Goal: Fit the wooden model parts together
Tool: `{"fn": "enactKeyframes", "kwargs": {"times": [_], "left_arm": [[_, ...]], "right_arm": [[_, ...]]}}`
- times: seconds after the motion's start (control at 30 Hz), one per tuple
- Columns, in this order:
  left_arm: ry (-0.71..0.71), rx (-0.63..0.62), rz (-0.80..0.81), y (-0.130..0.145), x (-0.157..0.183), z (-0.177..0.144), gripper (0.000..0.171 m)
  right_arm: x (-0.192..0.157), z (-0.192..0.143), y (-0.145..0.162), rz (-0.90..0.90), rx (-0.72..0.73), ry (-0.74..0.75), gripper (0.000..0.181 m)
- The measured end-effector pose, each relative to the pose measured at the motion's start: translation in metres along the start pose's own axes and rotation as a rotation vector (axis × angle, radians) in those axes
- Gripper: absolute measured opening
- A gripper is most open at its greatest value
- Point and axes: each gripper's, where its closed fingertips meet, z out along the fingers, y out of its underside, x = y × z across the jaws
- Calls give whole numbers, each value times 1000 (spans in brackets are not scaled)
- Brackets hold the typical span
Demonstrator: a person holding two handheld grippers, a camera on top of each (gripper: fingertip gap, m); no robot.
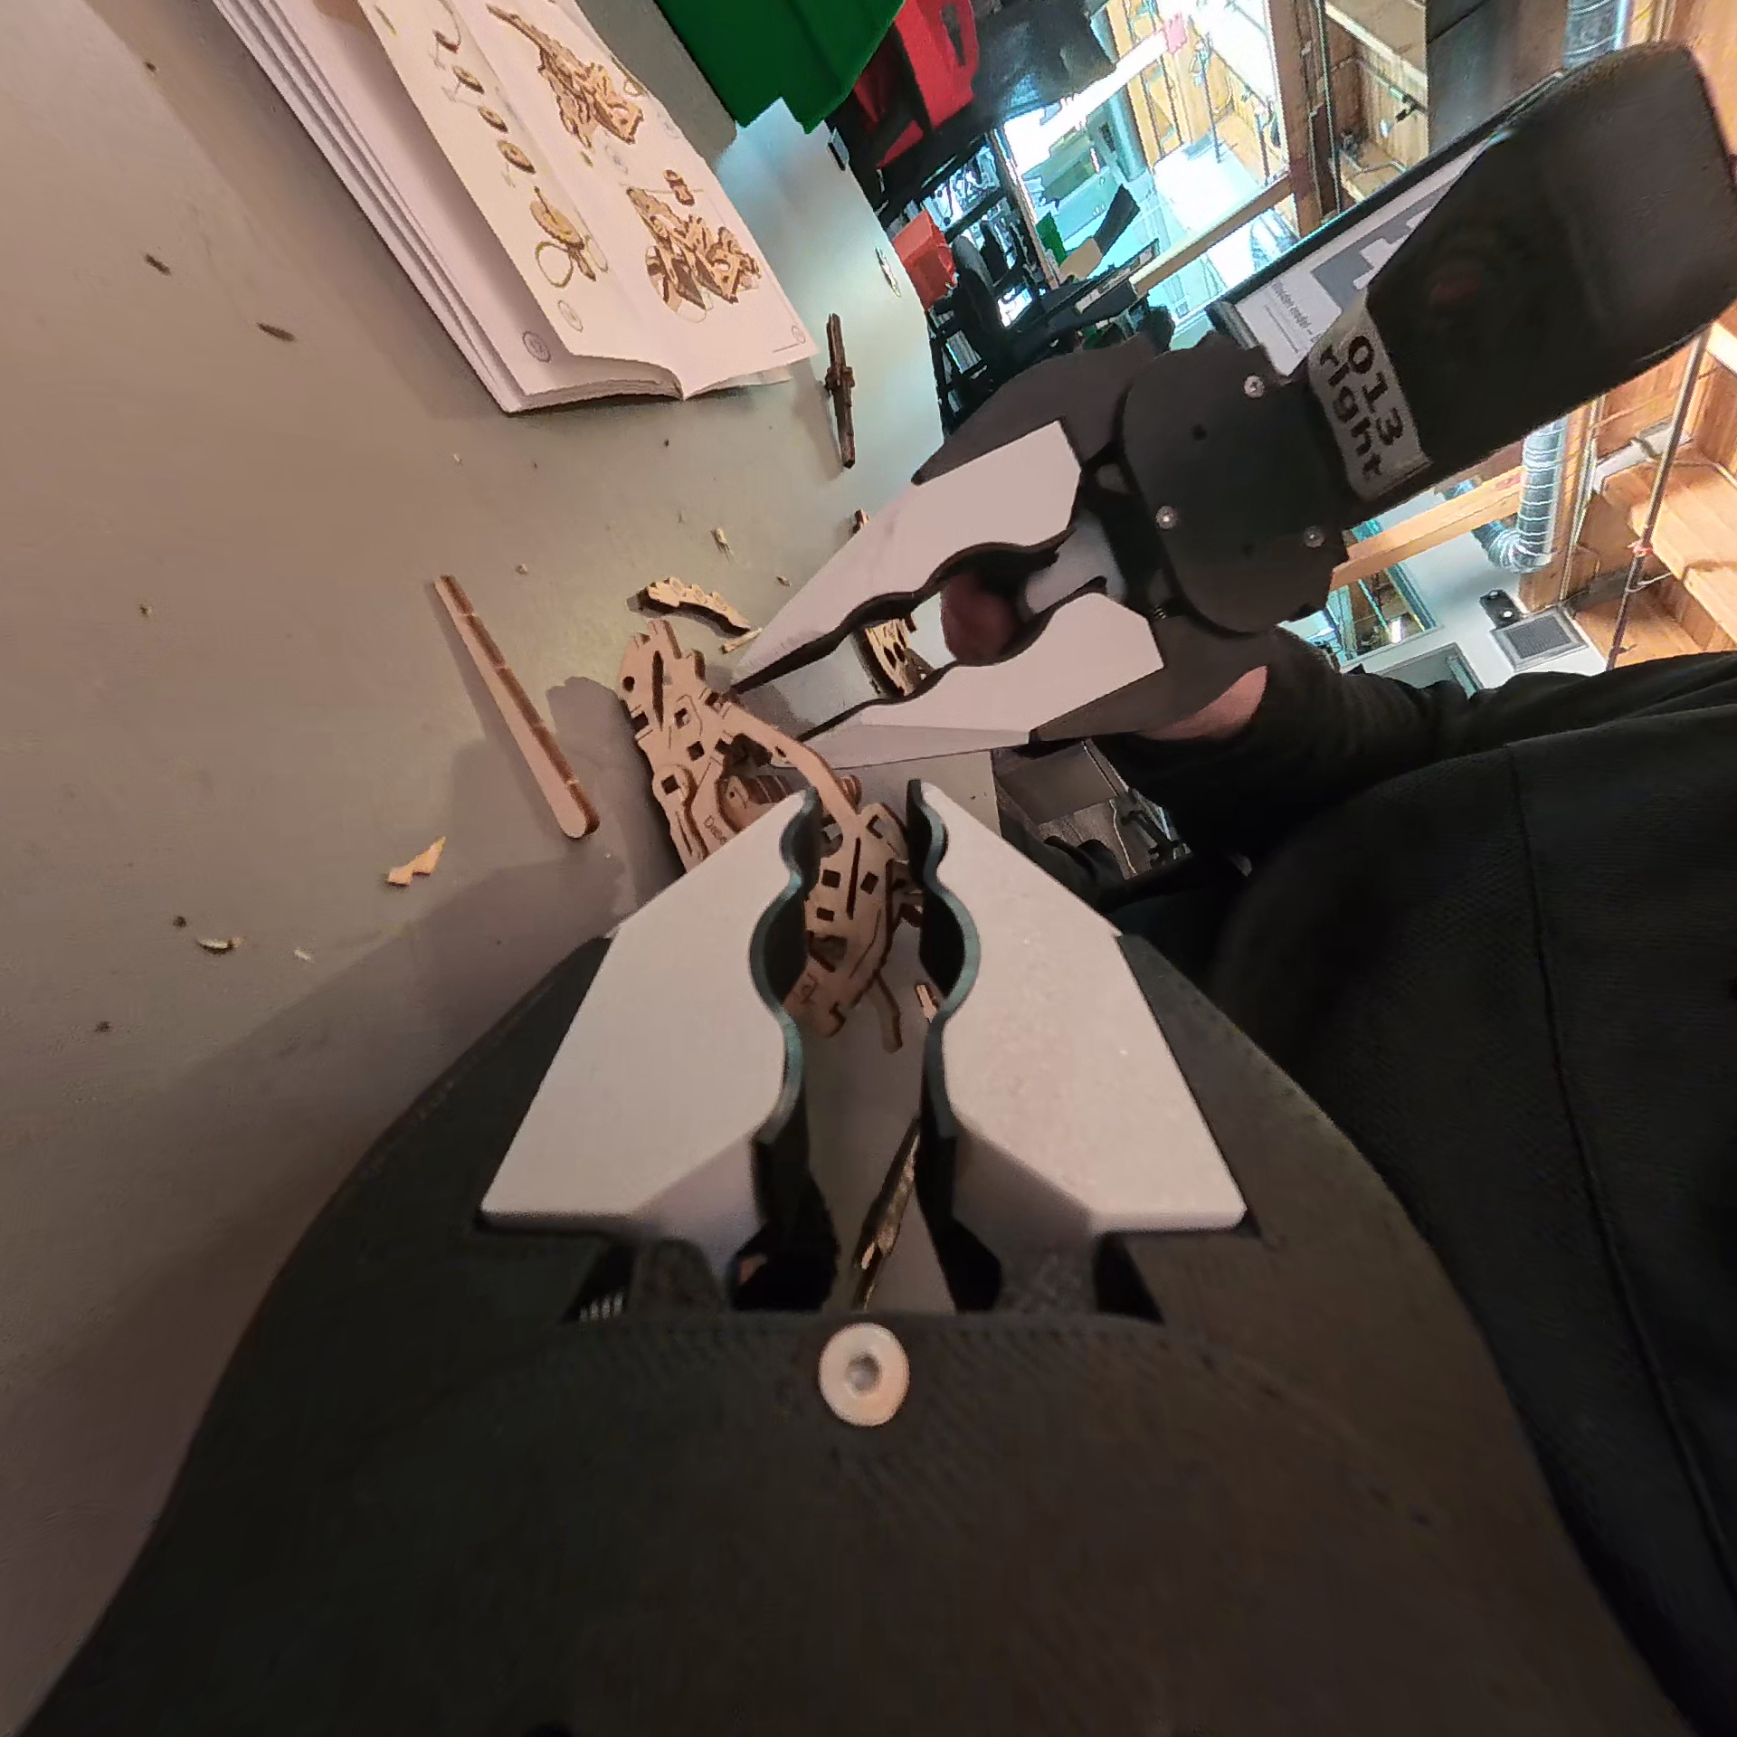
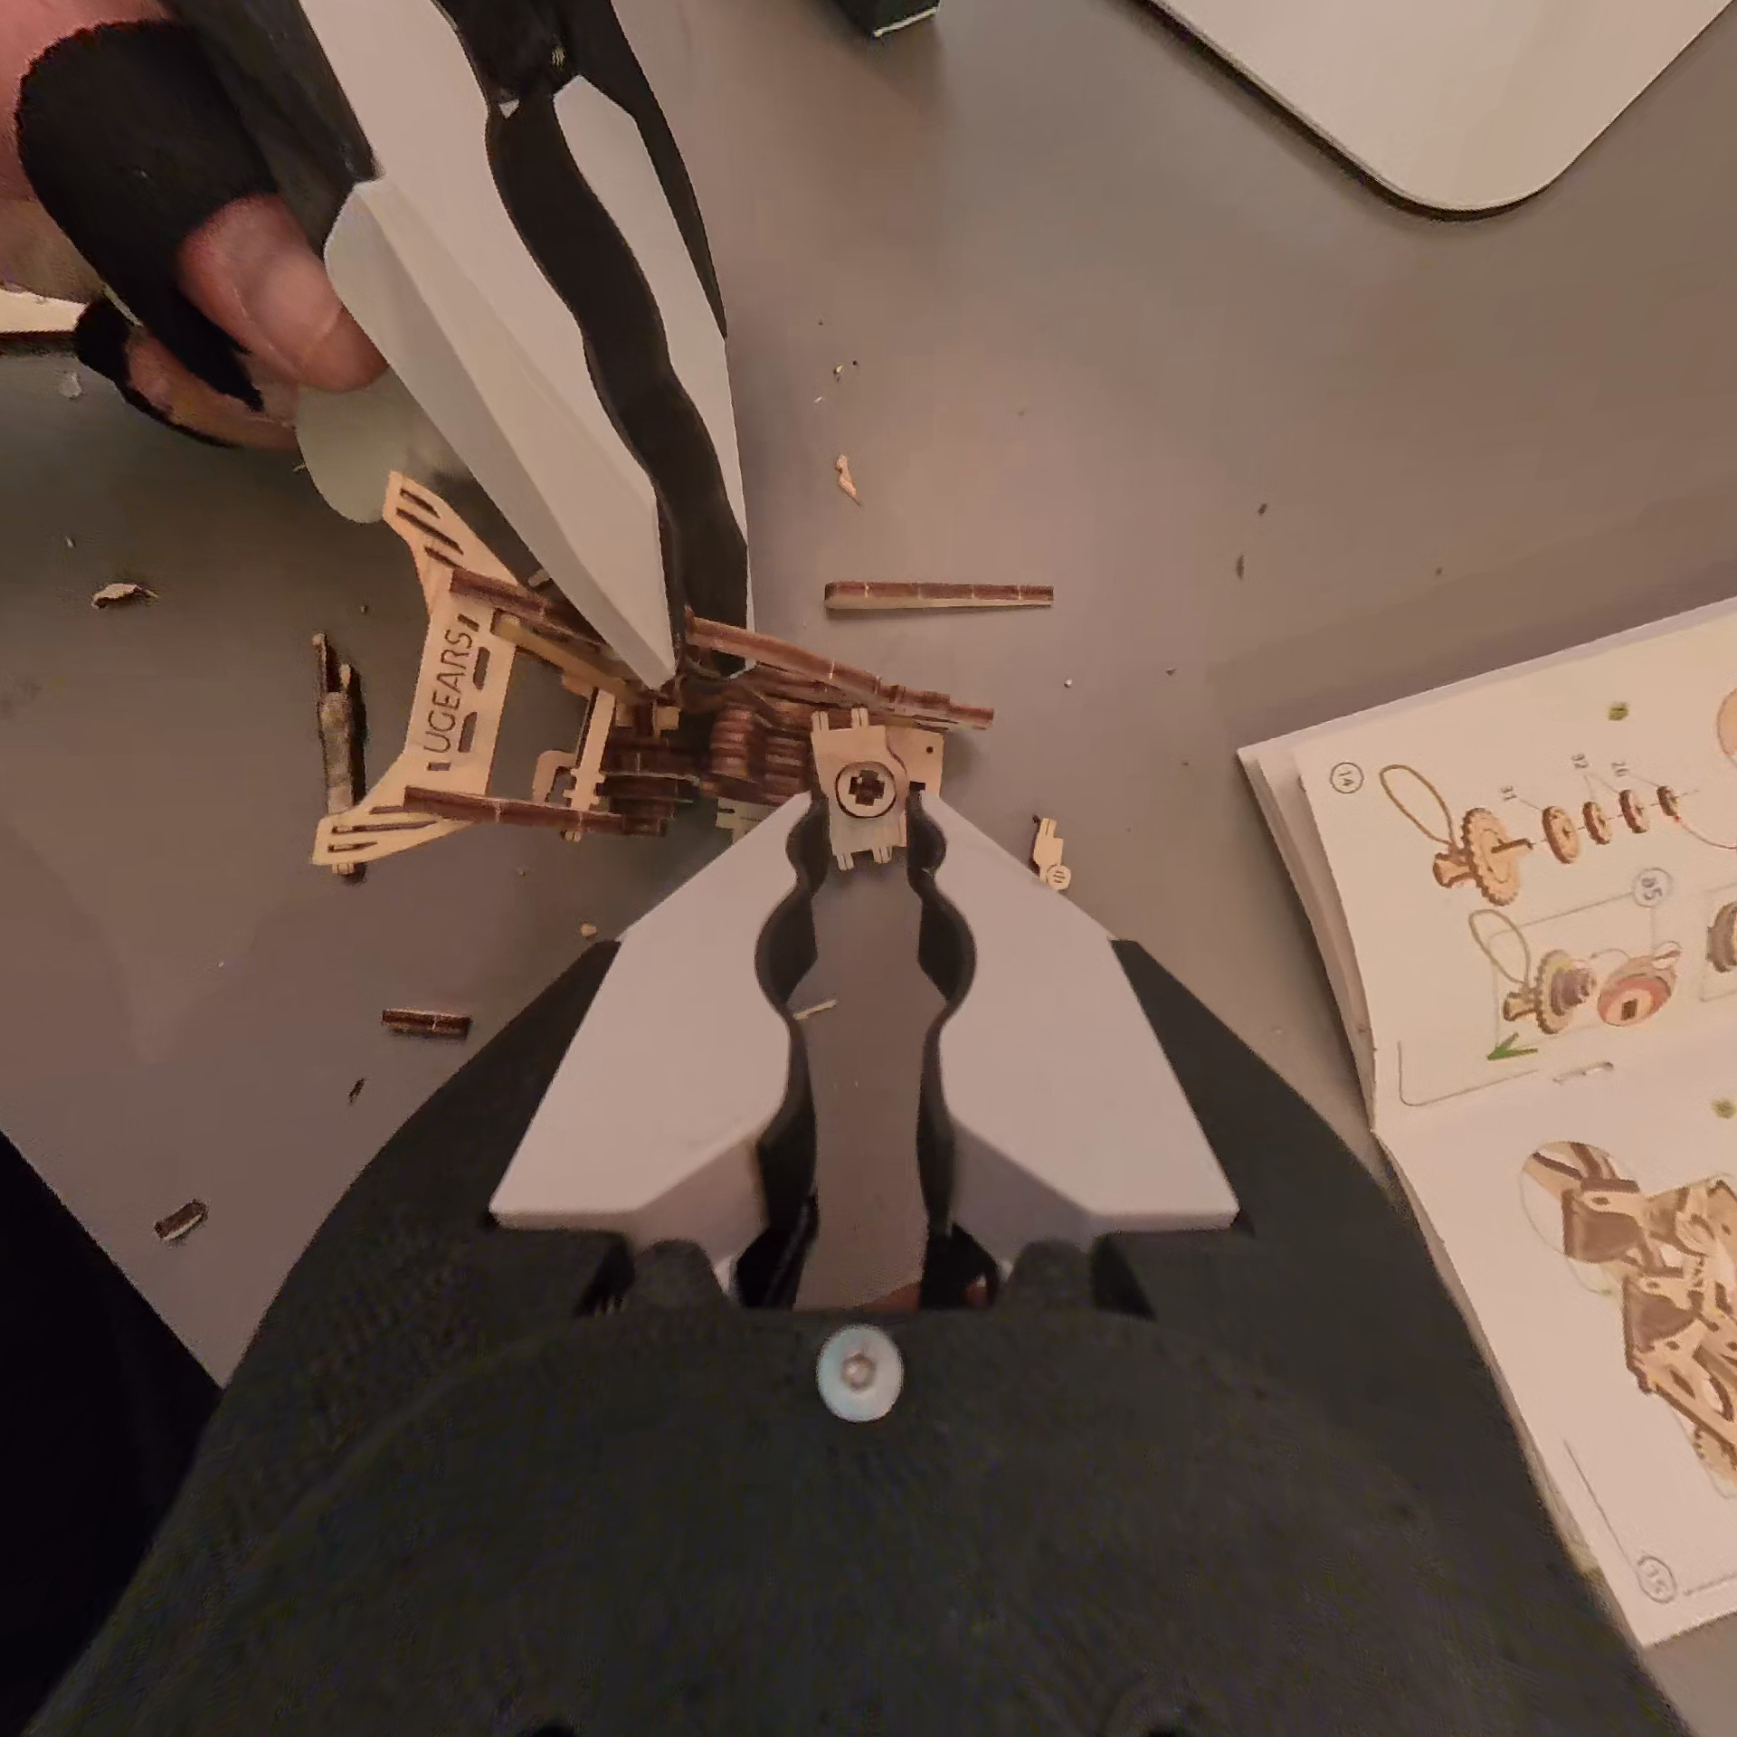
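A partly built wooden model (image 2: 461, 714) of laser-cut plywood lies on the grey table (image 2: 1128, 376). My left gripper (image 1: 865, 808) is shut on the model's (image 1: 837, 902) upper side plates. It comes in from the top left in the right wrist view (image 2: 700, 663). My right gripper (image 2: 867, 808) is shut on a small pale wooden part (image 2: 865, 794) with a round cross-slotted hole, held against the model's right end. In the left wrist view the right gripper (image 1: 771, 705) comes in from the right and its tips meet the model's far end.
An open instruction booklet (image 2: 1551, 1034) lies to the right and also shows in the left wrist view (image 1: 564, 188). A loose wooden stick (image 2: 940, 594), small offcuts (image 2: 425, 1023) and chips lie around. A white board (image 2: 1457, 94) sits at the back right. A person's dark sleeve (image 1: 1410, 846) is close. Some 4 cm of space lies between my two pairs of fingers.
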Motion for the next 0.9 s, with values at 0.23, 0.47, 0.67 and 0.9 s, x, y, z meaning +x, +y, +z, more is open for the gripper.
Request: {"fn": "enactKeyframes", "kwargs": {"times": [0.23,0.47,0.67,0.9], "left_arm": [[2,2,-3,0,0,0,15],[7,1,-5,0,0,0,15],[10,-1,-6,0,0,-1,15],[18,-3,-11,0,1,-1,15]], "right_arm": [[-1,-3,-7,-4,27,5,15],[-3,1,-6,-99,7,-5,15],[-1,1,-7,-146,-6,-41,18],[0,-3,-3,-269,-21,-133,21]]}}
